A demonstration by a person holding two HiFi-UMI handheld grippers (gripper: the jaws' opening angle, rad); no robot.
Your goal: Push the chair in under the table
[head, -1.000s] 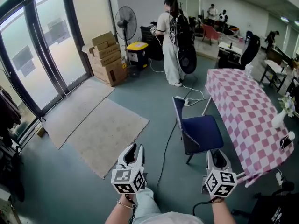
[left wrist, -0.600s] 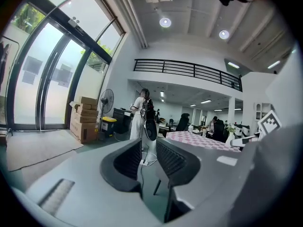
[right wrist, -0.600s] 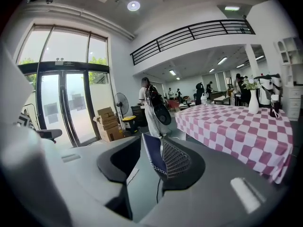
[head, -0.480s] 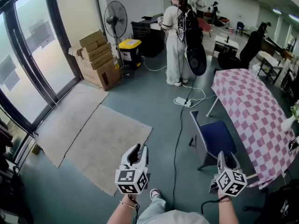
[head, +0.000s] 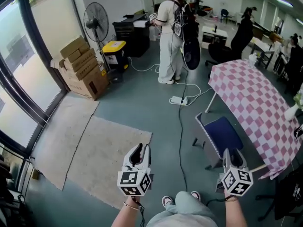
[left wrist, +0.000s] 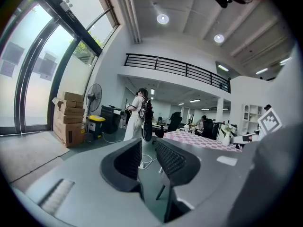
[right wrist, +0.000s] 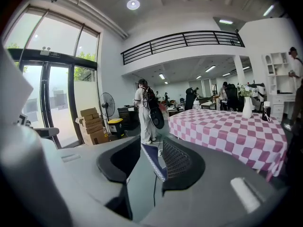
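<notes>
– Left gripper (head: 140, 151) hangs released, jaws apart with nothing between the pads; the right gripper (head: 234, 154) is the same, its jaws parted on air, and the blue chair (right wrist: 154, 160) shows through the gap, well beyond them.
– So nothing is gripped; where does that chair stand?
– Just beside the long edge of the table (head: 246, 93) with the pink-and-white checked cloth; its seat faces the table and its backrest faces outward; most of the seat lies outside the cloth's hem, so I judge it not yet pushed in.
– Which step is in hand, then?
– The reach, as I read it; both grippers are near the chair but apart from it, the right one nearer.
– And the next move?
– Bring a gripper to the top of the backrest; clamp it or press against it; then push level toward the table, straight, or the chair may twist; the black cable (head: 179, 126) runs just left of the chair's legs and could catch one; the white vase (head: 289, 112) on the table might wobble if the chair knocks a table leg.
</notes>
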